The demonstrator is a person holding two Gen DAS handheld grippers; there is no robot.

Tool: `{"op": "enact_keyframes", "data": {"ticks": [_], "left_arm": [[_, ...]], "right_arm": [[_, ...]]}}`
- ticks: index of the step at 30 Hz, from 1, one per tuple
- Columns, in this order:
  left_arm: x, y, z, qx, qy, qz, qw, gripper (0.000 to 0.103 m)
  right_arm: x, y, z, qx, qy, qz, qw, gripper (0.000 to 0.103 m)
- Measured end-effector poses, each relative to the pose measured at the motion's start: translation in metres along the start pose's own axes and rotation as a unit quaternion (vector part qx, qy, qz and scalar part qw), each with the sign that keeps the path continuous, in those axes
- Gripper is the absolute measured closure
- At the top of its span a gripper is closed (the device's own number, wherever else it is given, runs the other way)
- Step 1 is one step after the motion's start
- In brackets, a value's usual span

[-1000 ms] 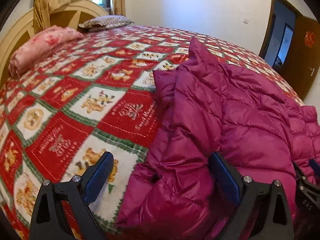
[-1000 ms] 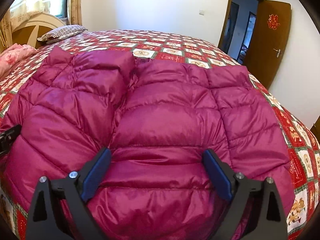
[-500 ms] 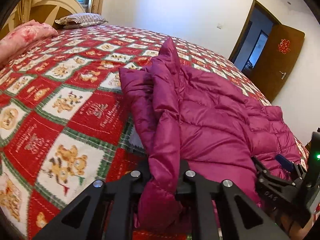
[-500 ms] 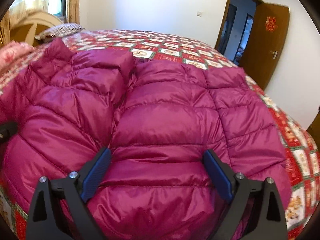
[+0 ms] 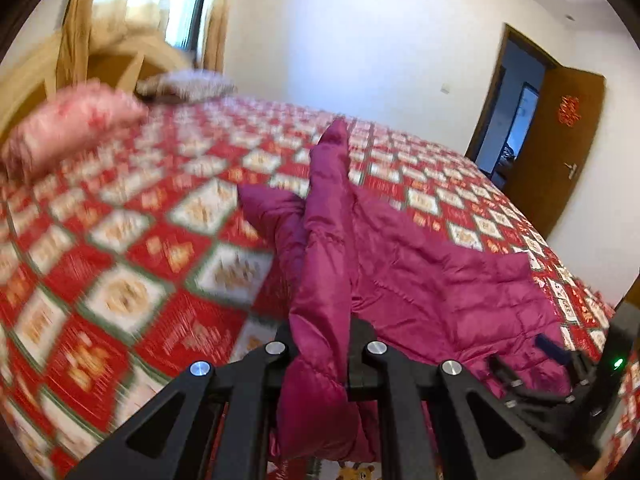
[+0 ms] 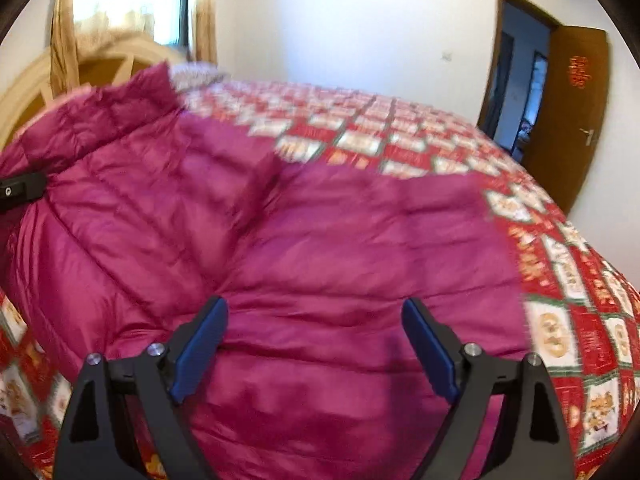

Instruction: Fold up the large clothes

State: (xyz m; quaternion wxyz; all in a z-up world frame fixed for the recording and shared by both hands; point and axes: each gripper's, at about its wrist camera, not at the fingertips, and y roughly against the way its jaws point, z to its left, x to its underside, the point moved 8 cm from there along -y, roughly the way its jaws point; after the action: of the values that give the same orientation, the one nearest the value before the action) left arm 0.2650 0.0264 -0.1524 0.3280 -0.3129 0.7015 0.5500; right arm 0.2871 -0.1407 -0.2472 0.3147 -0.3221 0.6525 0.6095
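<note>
The fold is judged barely begun: the jacket (image 5: 420,280) edge is gripped in the closed left gripper (image 5: 324,354) and raised off the bed (image 5: 120,264), while the right gripper (image 6: 314,344) is held with jaws open over the near hem, nothing clamped.

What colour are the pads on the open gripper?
Blue pads, clearest in the right wrist view.

Daylight room, bright overall. Light comes from the window (image 5: 160,4) at upper left, blown out to white in both views, with glare washing the curtains (image 6: 68,40). White wall (image 5: 360,40) evenly lit, slightly bluish. Strong motion blur in both views: the quilt pattern on the bed (image 5: 120,240) smears, pillows (image 5: 72,124) go soft, the magenta jacket (image 6: 320,240) loses seam detail. Claw frames near the lens stay sharp. Heavy fisheye bending, black vignette at the corners. Doorway (image 6: 516,80) dark. Shadows soft, faint sheen on the jacket fabric.
</note>
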Motion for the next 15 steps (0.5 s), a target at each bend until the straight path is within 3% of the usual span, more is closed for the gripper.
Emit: {"op": "enact_keyframes", "data": {"ticks": [3, 7, 11, 15], "left_arm": [[-0.021, 0.022, -0.031, 0.01, -0.034, -0.026, 0.999, 0.094], [-0.042, 0.033, -0.108, 0.048, -0.1, -0.048, 0.9926, 0.094], [-0.035, 0.022, -0.204, 0.092, -0.184, -0.049, 0.9773, 0.094], [0.001, -0.008, -0.273, 0.117, -0.255, -0.022, 0.9595, 0.094]], "right_arm": [[-0.007, 0.019, -0.054, 0.031, -0.057, -0.017, 0.998, 0.008], [-0.004, 0.023, -0.128, 0.099, -0.108, -0.012, 0.989, 0.008], [0.009, 0.028, -0.195, 0.146, -0.158, 0.003, 0.977, 0.008], [0.027, 0.033, -0.241, 0.169, -0.199, 0.018, 0.965, 0.008]]}}
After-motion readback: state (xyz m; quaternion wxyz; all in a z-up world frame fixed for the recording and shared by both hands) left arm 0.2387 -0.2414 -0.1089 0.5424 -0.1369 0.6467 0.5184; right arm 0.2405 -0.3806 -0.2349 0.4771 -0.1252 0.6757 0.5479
